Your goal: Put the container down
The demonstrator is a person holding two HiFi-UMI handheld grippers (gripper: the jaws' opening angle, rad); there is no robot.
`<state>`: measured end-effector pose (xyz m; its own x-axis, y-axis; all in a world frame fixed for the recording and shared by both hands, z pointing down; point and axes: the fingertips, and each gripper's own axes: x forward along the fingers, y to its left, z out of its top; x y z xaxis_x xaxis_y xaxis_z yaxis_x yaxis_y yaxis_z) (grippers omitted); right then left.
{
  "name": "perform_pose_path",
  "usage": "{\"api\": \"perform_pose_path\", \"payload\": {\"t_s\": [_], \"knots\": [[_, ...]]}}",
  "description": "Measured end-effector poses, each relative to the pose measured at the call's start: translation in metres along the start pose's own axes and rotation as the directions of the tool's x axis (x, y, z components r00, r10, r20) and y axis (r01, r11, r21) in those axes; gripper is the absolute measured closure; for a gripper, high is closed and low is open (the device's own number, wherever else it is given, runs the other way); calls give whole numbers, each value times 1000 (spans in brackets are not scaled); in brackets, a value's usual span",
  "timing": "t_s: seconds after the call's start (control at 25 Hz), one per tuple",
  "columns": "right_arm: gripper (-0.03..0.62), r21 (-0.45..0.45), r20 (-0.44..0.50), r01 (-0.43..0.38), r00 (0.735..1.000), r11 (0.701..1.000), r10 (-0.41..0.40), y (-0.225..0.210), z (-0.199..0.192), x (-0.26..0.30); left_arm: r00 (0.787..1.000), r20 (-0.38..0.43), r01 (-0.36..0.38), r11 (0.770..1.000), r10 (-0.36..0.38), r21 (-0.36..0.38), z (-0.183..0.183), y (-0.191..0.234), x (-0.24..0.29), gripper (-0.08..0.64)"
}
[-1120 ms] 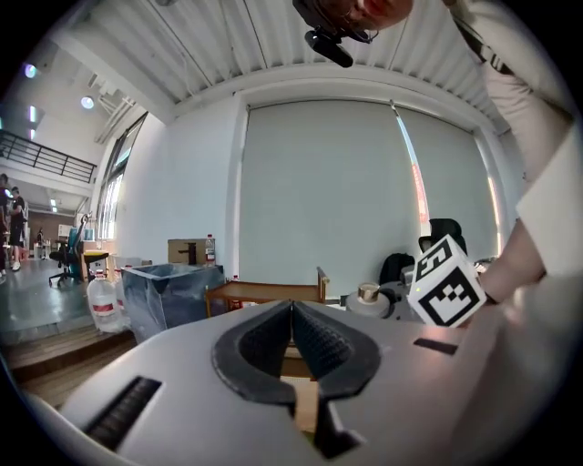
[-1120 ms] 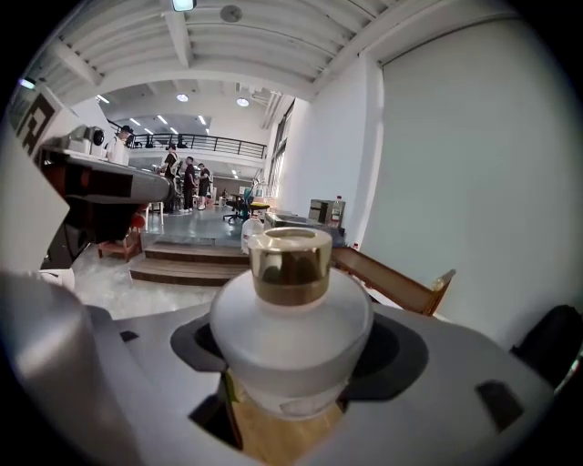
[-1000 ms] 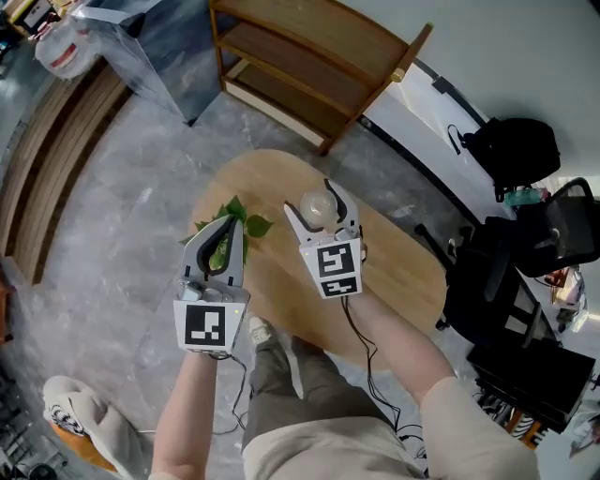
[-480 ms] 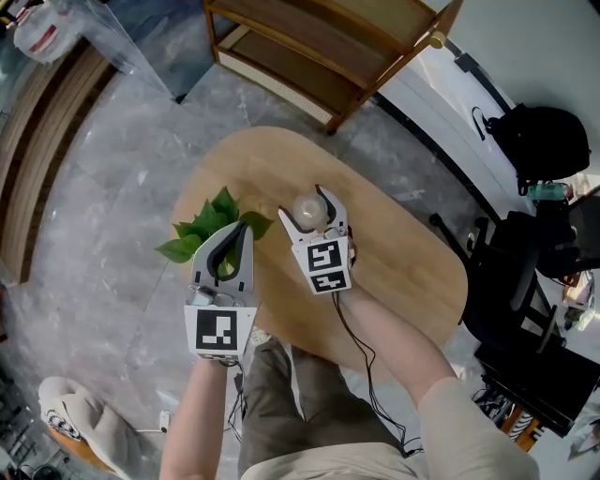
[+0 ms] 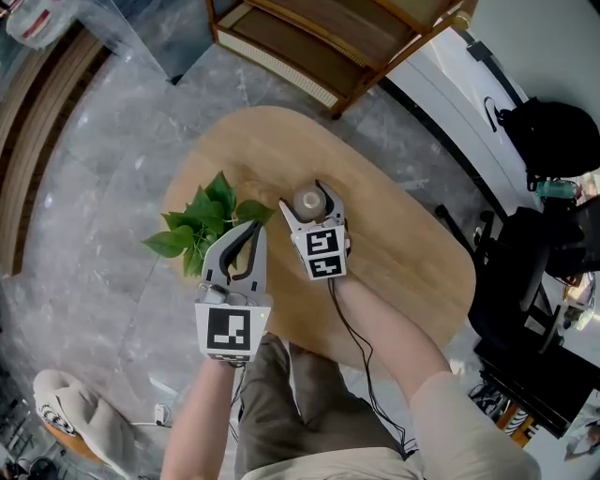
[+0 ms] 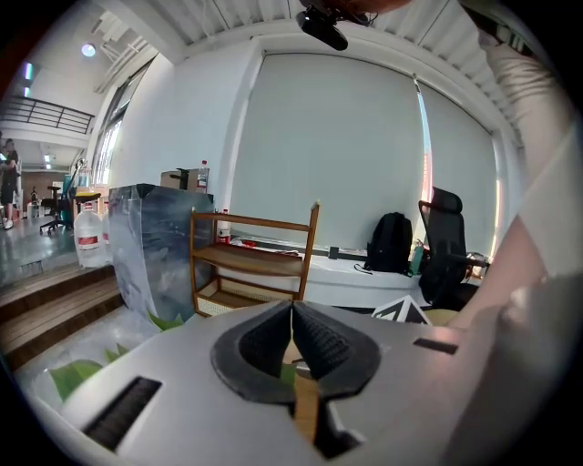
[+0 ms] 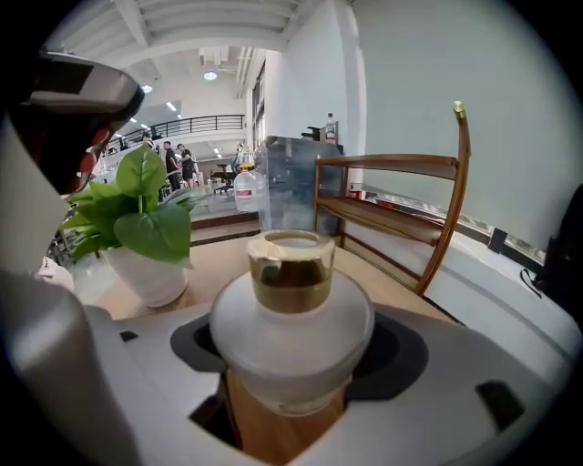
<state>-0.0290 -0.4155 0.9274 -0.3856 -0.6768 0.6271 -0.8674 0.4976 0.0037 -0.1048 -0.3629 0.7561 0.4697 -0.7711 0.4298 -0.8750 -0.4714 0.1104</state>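
Below us, the oval wooden table (image 5: 412,262) carries a leafy potted plant (image 5: 202,220). Our left gripper (image 5: 251,228) hovers beside it, jaws pressed together. Our right gripper (image 5: 310,201) clamps the frosted, gold-necked container (image 7: 291,314) upright over the tabletop.

An oval wooden worktop (image 5: 403,262) stands on a grey marble floor (image 5: 103,197). A wooden shelf (image 5: 375,28) stands at 12 o'clock and a black chair (image 5: 530,272) at 3 o'clock. Pale blinds cover the wide window (image 6: 337,155).

The container (image 7: 293,332) is frosted and matt, its collar (image 7: 291,278) glossy gold; the table (image 5: 403,253) smooth wood.
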Motion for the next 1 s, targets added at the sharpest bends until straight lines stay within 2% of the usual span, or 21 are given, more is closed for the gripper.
{"api": "perform_pose_path", "payload": {"t_s": [0.24, 0.44, 0.64, 0.8, 0.92, 0.96, 1.0], "knots": [[256, 6, -6, -11, 1000, 1000, 11, 5, -18, 1, 999, -16, 29, 1000, -29, -6, -5, -9, -4, 553], [255, -9, 37, -34, 999, 999, 34, 10, -4, -6, 999, -37, 35, 999, -35, -2, -8, -11, -10, 553], [255, -7, 49, -19, 999, 1000, 20, 5, 30, -26, 999, -34, 29, 1000, -29, 7, 14, -10, -22, 552], [256, 36, 70, -2, 998, 999, -1, -4, 73, -63, 1000, -14, 15, 1000, -15, 21, 49, -7, -41, 552], [256, 70, 99, -30, 995, 997, 23, -1, 111, -100, 1000, 12, 3, 1000, -3, 14, 81, -2, -58, 552], [261, 88, 121, -42, 992, 995, 31, 2, 126, -114, 1000, 24, -1, 1000, 1, 1, 93, 1, -66, 554], [302, 102, 146, -46, 989, 994, 31, 3, 140, -130, 999, 36, -6, 1000, 6, -10, 105, 3, -75, 553]]}}
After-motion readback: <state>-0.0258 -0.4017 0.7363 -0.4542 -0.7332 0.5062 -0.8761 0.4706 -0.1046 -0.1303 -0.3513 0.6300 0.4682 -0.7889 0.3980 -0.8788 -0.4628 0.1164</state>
